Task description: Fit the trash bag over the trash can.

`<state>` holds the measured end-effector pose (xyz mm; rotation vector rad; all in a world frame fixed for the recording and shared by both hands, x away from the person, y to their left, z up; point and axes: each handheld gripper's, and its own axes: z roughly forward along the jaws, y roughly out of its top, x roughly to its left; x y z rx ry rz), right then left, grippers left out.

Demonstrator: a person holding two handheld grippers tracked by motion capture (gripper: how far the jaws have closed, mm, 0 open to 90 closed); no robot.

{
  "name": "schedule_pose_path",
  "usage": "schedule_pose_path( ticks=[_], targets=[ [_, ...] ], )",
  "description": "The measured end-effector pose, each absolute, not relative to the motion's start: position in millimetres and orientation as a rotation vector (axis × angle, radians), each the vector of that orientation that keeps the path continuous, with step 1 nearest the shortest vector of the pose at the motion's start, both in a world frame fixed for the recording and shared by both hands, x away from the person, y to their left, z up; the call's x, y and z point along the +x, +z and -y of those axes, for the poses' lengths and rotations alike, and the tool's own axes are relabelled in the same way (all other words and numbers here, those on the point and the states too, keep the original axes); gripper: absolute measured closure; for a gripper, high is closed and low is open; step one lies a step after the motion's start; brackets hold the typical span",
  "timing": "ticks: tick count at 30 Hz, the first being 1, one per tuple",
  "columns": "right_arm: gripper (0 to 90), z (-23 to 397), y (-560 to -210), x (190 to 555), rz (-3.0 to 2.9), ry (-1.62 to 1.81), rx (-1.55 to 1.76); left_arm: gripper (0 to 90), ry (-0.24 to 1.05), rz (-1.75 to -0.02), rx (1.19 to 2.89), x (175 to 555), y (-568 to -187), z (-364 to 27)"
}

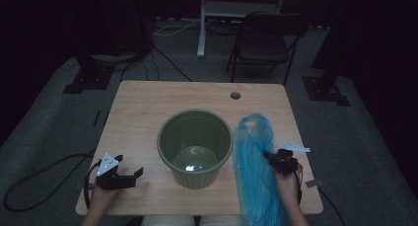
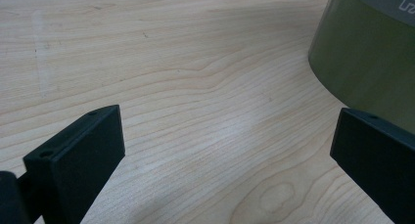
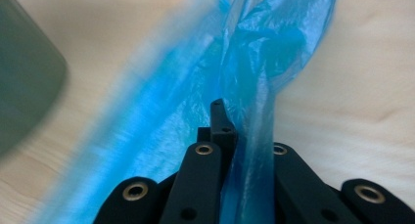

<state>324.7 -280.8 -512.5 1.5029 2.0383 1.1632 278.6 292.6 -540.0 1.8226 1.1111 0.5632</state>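
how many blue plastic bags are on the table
1. The blue plastic bag lies right of the green pot, pinched in the right gripper. None shows inside the pot.

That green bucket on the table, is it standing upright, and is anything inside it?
Upright and empty. The green bucket stands on its base with its mouth up, and its bare bottom shows inside. The blue plastic bag lies beside it.

Green pot (image 1: 195, 147) blocks table (image 1: 143, 112) centre — left side, far edge free.
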Motion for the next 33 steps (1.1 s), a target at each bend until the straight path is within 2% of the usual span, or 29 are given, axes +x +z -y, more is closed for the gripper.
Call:
schedule_pose_path(
  ticks=[4, 6, 11, 24, 33],
  targets=[
    [89.9, 292, -491, 318, -1.946, 1.267, 1.5, 0.2, 0.568, -1.115, 1.819, 279, -540, -293],
    [89.9, 300, -464, 310, -1.834, 1.372, 1.466, 0.1, 0.58, -1.112, 1.816, 278, -540, -292],
    [89.9, 306, -428, 304, -1.752, 1.502, 1.412, 0.2, 0.576, -1.113, 1.819, 279, -540, -292],
    [89.9, 294, -343, 295, -1.627, 1.682, 1.173, 0.1, 0.576, -1.112, 1.82, 278, -540, -292],
    [89.9, 271, -257, 301, -1.508, 1.799, 0.954, 0.2, 0.574, -1.111, 1.825, 279, -540, -292]
  ],
)
